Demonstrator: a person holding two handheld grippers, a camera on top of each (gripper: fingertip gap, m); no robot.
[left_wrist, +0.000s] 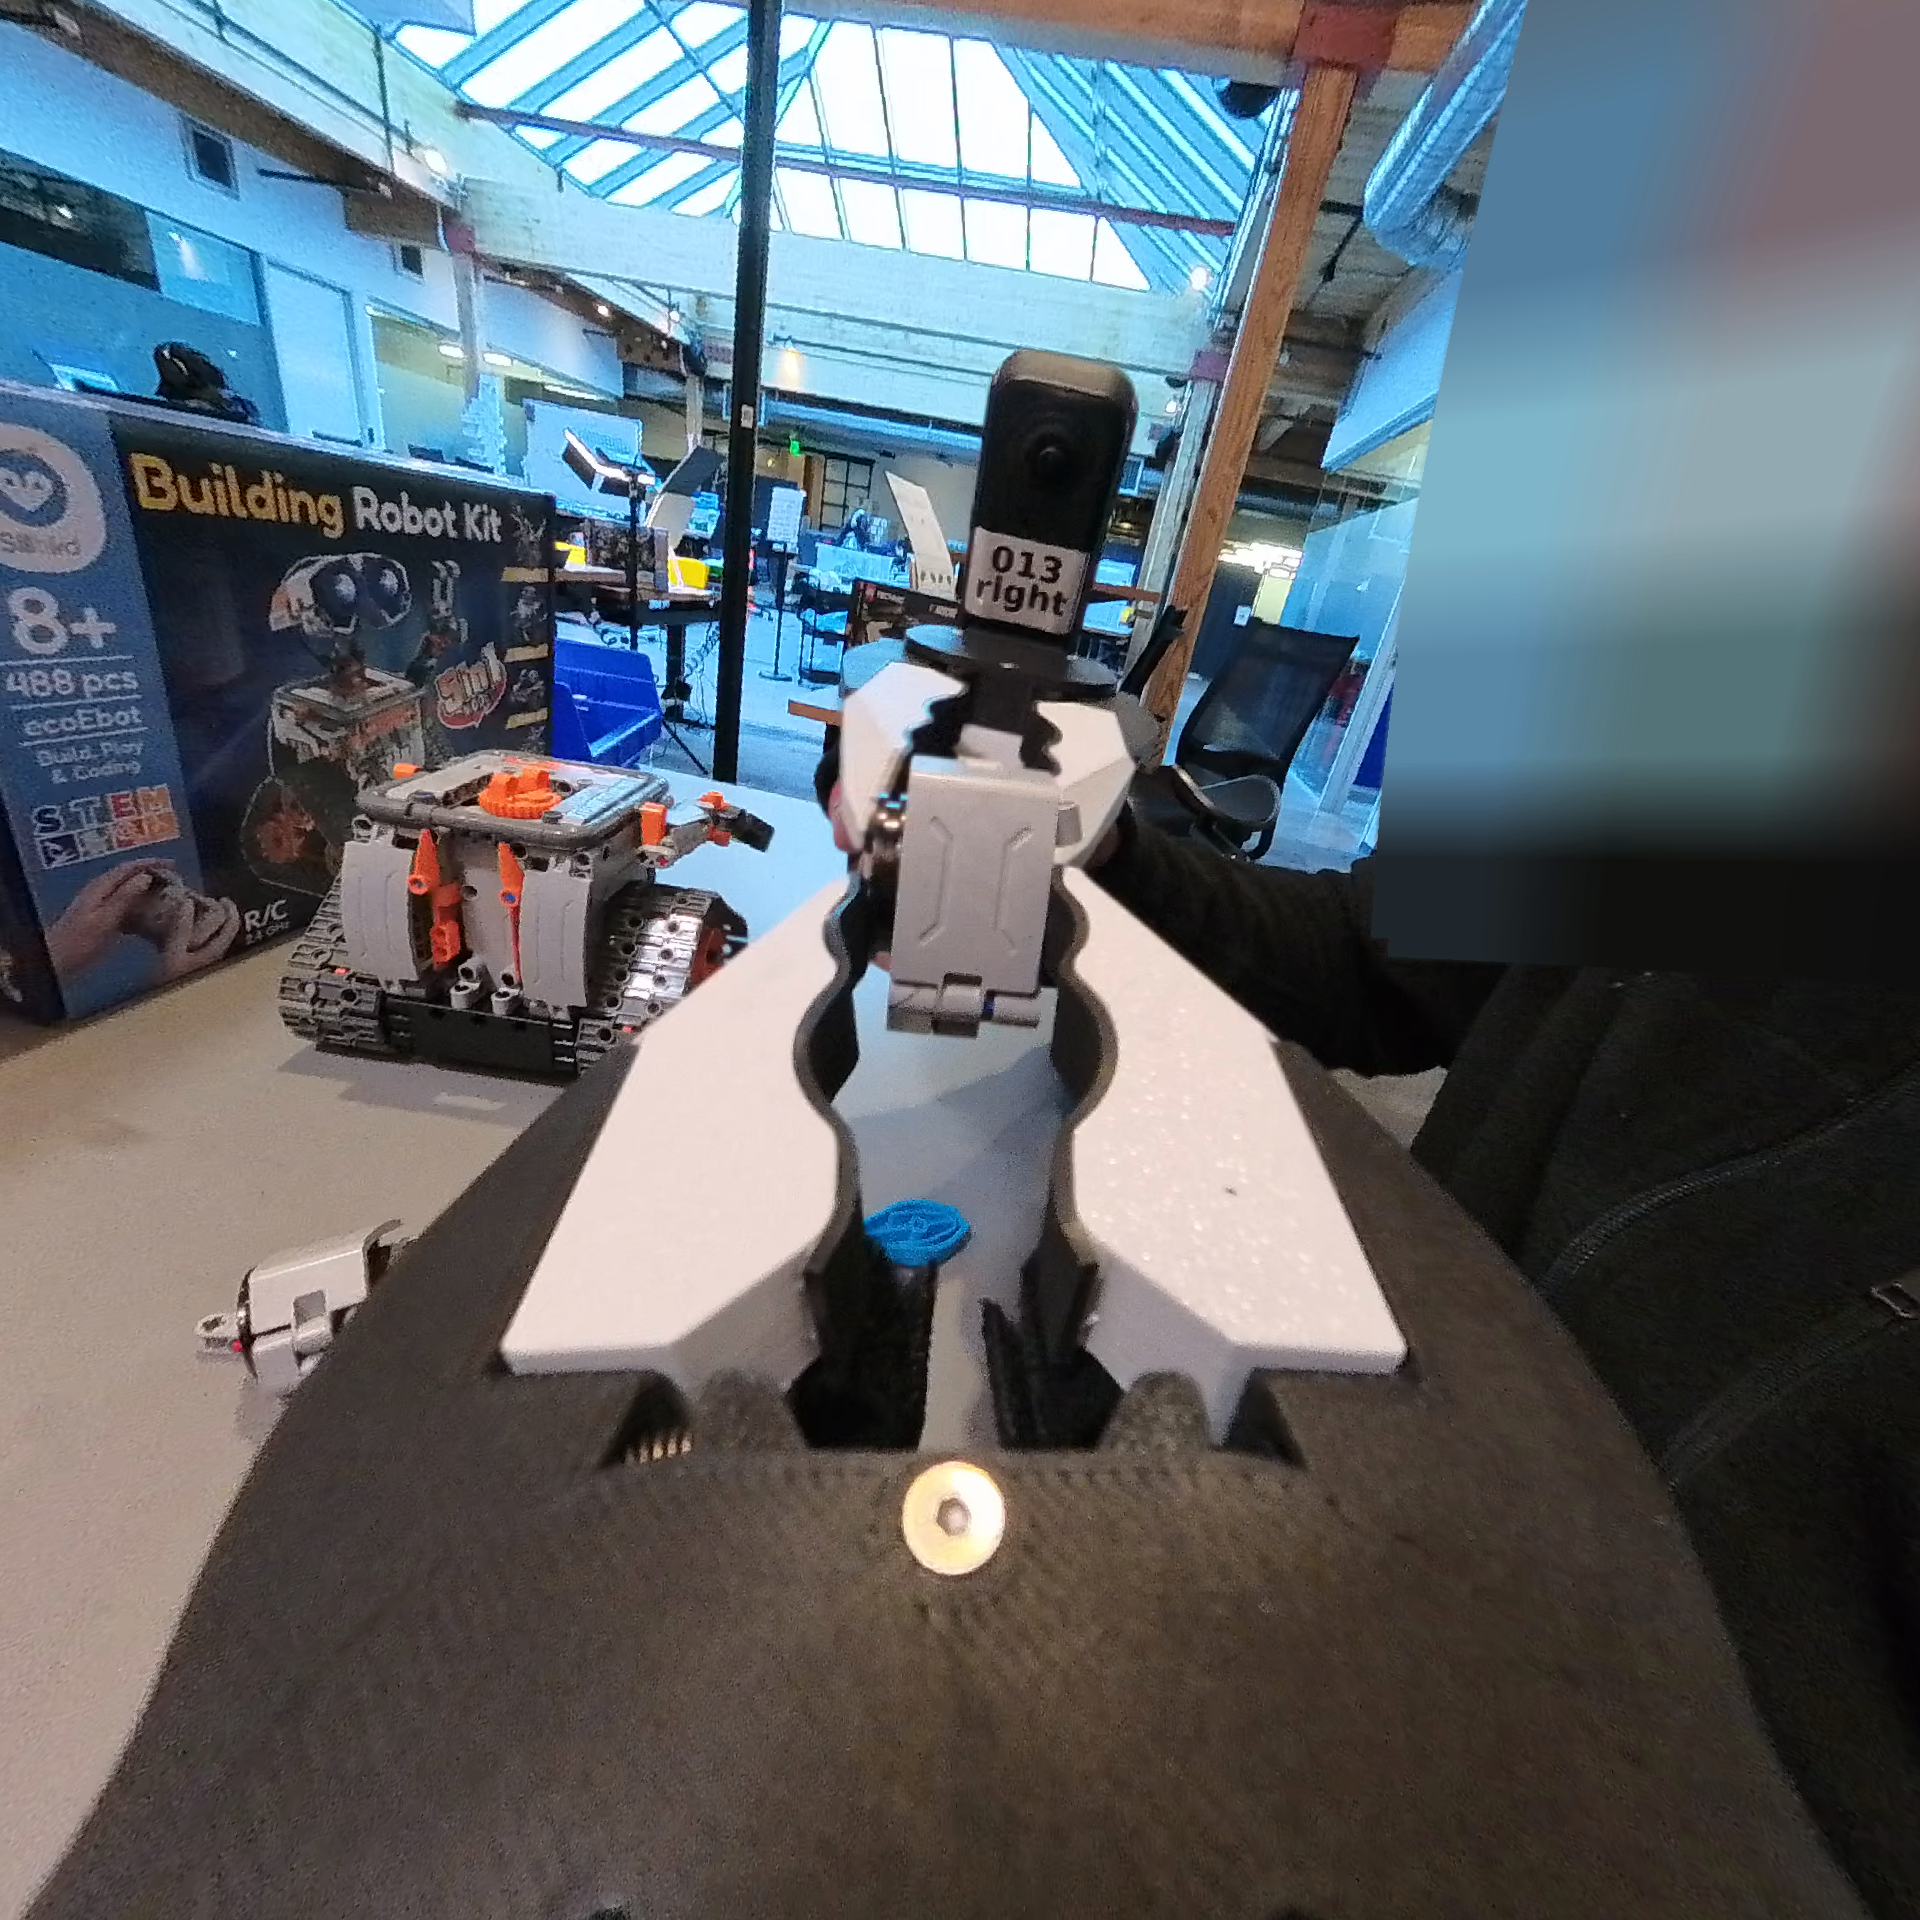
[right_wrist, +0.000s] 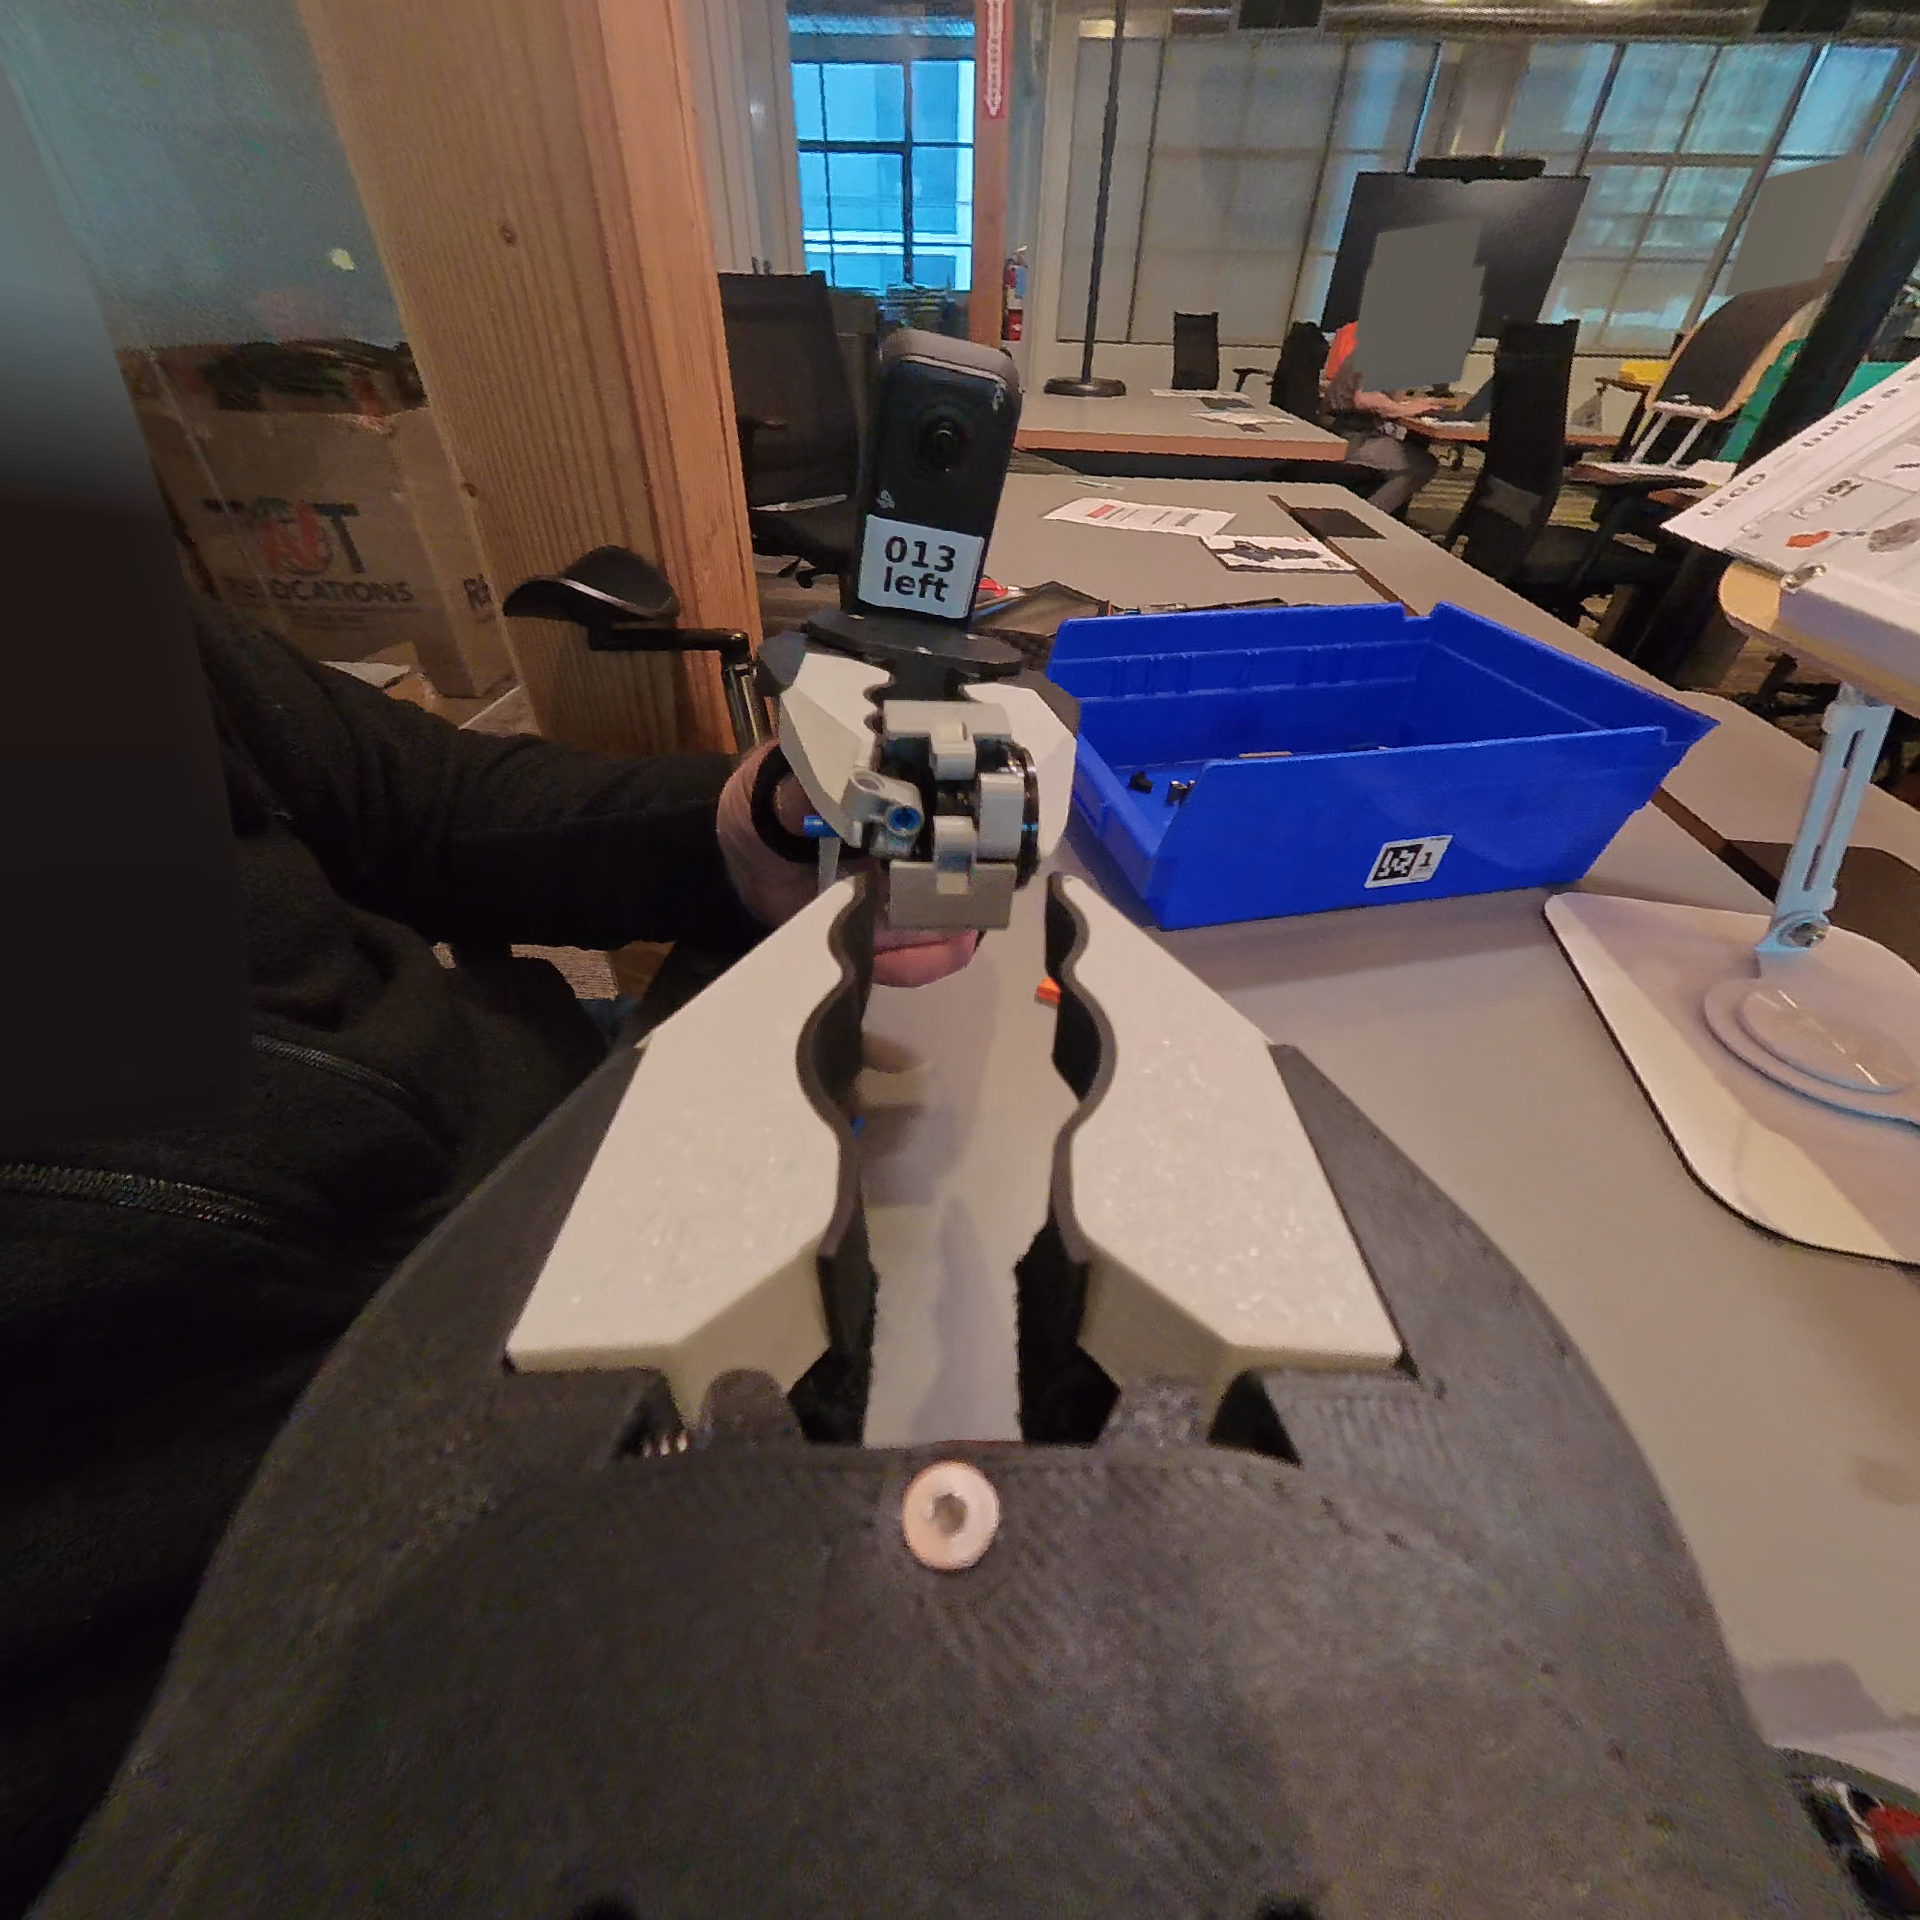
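Closest to me, under the roots of my left gripper's (left_wrist: 961, 894) fingers, a small blue round piece (left_wrist: 914, 1231) lies on the grey table (left_wrist: 125, 1164). A loose grey brick part (left_wrist: 296, 1309) sits on the table just left of those fingers.

At my left fingertips stands a grey brick assembly (left_wrist: 971, 883). Its panel is upright and its lower end hangs down into the gap between my fingers. My left fingers are drawn in narrow against its two sides, pinching it.

My right gripper (right_wrist: 951, 888) meets it from the opposite way, tip to tip with the left. Its fingers are also narrowed, with the tips flanking the lower edge of the same assembly. I cannot tell whether those pads actually press on it. A hand (right_wrist: 753, 831) in a dark sleeve shows behind the assembly.

Farther off, left of my left fingers, a tracked brick robot (left_wrist: 499, 914) in grey, black and orange stands on the table. A printed kit box (left_wrist: 208, 675) stands behind it.

Right of my right fingers sits a blue bin (right_wrist: 1351, 748), and beyond it a white stand (right_wrist: 1766, 1039) carries an open booklet (right_wrist: 1849, 499).
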